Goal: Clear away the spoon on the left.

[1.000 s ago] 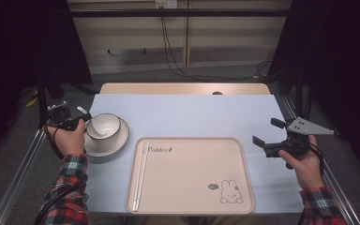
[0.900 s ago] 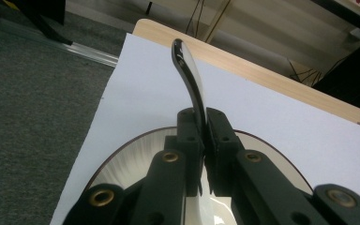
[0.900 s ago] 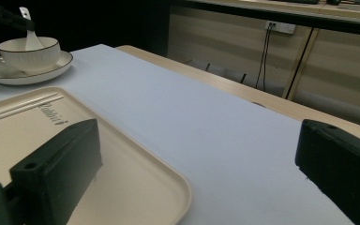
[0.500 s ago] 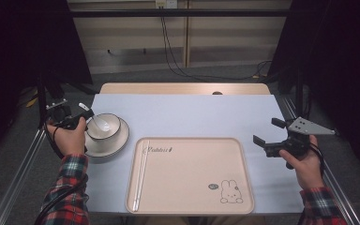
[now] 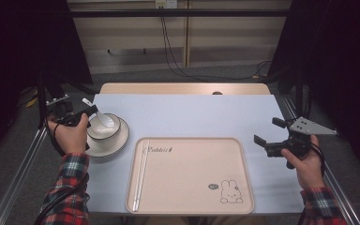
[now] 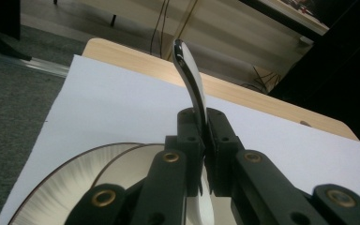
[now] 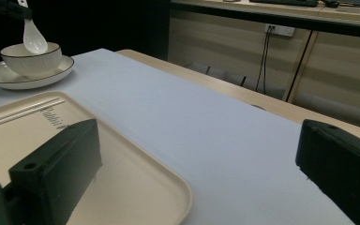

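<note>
At the bottom centre of the high view lies the beige tray (image 5: 190,176), a pair of chopsticks (image 5: 139,174) along its left edge and a rabbit drawn in its lower right corner; I read it as the place being laid. At right of the frame my right gripper (image 5: 268,138) hangs just off the tray's right edge, jaws wide with nothing between them, seemingly kept clear while the other hand works. At left, my left gripper (image 5: 85,115) is clamped narrow on the handle of the white spoon (image 5: 104,120), whose scoop hangs over the white bowl (image 5: 104,127) on its saucer (image 5: 108,143), probably gripped by the handle so the scoop stays free. Beyond, the pale blue mat (image 5: 187,115) runs to the table's wooden far edge.
</note>
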`<state>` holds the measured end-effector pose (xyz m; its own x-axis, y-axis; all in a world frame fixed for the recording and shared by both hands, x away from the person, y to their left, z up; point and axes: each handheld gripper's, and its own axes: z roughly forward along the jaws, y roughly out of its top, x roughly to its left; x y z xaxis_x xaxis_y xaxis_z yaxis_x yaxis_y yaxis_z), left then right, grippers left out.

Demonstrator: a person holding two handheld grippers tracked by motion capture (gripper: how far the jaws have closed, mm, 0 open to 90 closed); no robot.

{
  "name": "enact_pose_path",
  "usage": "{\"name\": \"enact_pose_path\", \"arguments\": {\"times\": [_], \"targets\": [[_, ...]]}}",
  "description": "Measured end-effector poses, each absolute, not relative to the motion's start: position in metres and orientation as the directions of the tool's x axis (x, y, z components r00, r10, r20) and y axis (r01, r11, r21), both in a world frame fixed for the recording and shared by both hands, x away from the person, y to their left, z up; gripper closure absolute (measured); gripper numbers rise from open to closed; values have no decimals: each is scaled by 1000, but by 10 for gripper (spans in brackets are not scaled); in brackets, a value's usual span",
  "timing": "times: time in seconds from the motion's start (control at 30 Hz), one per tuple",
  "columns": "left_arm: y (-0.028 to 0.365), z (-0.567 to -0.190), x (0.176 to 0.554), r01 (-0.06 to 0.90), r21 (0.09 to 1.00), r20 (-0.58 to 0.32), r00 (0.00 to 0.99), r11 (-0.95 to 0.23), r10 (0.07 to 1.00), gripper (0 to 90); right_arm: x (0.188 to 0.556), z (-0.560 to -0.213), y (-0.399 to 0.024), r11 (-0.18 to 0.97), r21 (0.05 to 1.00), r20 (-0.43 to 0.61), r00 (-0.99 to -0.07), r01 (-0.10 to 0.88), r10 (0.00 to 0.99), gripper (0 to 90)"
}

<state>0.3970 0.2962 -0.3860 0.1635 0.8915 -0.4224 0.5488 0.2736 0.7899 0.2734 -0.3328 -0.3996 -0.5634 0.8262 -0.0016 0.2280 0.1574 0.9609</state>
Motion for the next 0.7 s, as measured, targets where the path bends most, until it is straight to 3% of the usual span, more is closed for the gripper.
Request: {"name": "enact_pose_path", "arguments": {"times": [0.7], "targets": [[260,-371,396,592,782,-436,298,194,849,862,273,-399,-333,155,961,-1,-560,228,829,0]]}}
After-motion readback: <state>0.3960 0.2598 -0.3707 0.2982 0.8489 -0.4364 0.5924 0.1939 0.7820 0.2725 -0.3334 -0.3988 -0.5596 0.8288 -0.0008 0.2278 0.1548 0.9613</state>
